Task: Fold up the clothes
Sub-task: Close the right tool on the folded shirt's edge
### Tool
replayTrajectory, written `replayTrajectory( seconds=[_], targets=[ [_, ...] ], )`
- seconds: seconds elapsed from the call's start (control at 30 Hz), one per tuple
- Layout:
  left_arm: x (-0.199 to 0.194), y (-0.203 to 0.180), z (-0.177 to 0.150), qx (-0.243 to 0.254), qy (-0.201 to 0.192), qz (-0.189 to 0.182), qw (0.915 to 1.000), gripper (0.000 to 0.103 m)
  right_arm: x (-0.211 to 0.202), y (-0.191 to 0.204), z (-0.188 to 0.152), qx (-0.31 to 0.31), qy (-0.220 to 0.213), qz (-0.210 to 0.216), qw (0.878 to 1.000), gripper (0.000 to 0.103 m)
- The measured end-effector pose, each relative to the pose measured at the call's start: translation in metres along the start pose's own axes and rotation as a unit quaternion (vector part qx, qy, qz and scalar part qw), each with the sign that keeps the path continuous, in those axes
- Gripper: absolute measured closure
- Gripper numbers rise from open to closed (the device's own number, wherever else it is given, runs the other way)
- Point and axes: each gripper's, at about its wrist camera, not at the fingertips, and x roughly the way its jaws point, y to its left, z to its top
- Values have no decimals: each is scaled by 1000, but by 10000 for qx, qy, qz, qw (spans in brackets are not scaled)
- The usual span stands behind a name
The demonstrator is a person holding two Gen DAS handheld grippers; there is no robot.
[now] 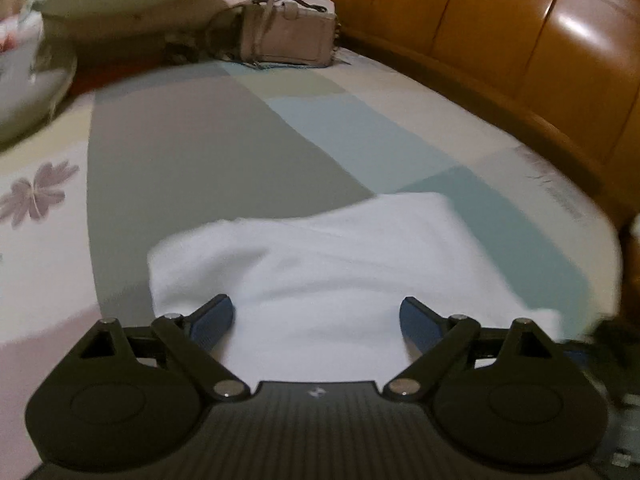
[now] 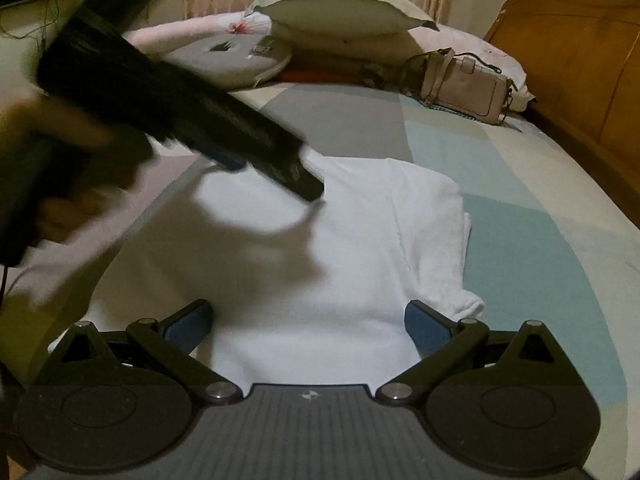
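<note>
On the bed (image 2: 520,208), counted from left to right: one left gripper (image 2: 280,178), seen from the right wrist camera as a dark blurred body held in a hand (image 2: 60,184), hanging over the far left part of the garment and casting a shadow on it. From its own camera the left gripper (image 1: 316,316) has both blue pads spread wide, nothing clamped between them, white cloth lying below. One white garment (image 2: 320,264), partly folded, lies flat on the middle of the bed on the patchwork sheet; its right side is doubled inward with one cuff end showing at the near right. One right gripper (image 2: 308,320), released, its two pads well apart above the garment's near edge and gripping nothing.

At the head of the bed: one grey round cushion (image 2: 236,60) at left; two pillows, a pale green one (image 2: 340,8) stacked on a pinkish one (image 2: 452,40); one beige handbag (image 2: 464,88) with strap, shut, contents not visible, resting against the pinkish pillow. One orange wooden headboard (image 2: 580,80) runs along the right side.
</note>
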Motion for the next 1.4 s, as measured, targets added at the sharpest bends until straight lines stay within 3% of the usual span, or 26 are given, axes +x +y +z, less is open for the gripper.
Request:
replayTrajectory(
  seconds=[0.07,0.17,0.3,0.4,0.5,0.57,0.73,0.87,0.97,1.0,1.03,1.17,1.23,1.3,1.4],
  targets=[
    [-4,2,6,-125,53,9,9999,13,-2,1,-1,-51,-22,-16,10000,0],
    [-35,-4,6,-182,-228,-53,9996,12,-11,-1,7,-19,-2,-17,10000,0],
    [-61,-10,-8,-372,-363,-678,9963,12,-15,-10,19,189,-357,113,9991,0],
    [-59,-13,-22,-540,-309,-1058,9924,10,2,-19,13,503,7,237,9985,0],
    [-35,-11,-33,-582,180,-747,9953,11,-7,-13,1,360,-22,210,9991,0],
    [-42,-12,-32,-551,41,-725,9958,11,-18,-13,1,405,6,246,9989,1],
    [-70,-10,-30,-440,-306,-460,9975,11,-41,-48,13,1038,-181,248,9941,33],
    [-82,-16,-37,-209,-416,-191,9987,11,-31,-80,21,1546,-241,-226,9874,42],
    [-80,-21,-41,-136,-359,-220,9990,11,-11,-87,17,1749,15,-305,9841,50],
    [-79,-24,-44,-110,-333,-213,9992,11,-5,-87,13,1866,155,-120,9822,70],
    [-79,-27,-45,-70,-338,-246,9991,11,-1,-87,10,1966,206,50,9803,80],
    [-76,-39,-49,243,-357,-522,9977,11,-16,-81,2,1992,113,51,9799,83],
    [-70,-41,-52,309,-185,-628,9974,11,-21,-82,-1,1992,113,-6,9799,83],
    [-59,-39,-55,241,105,-500,9984,11,-22,-86,0,2011,108,-86,9795,82],
    [-65,-41,-57,312,27,-488,9983,11,-27,-90,13,1967,-74,-158,9803,82]
  ],
)
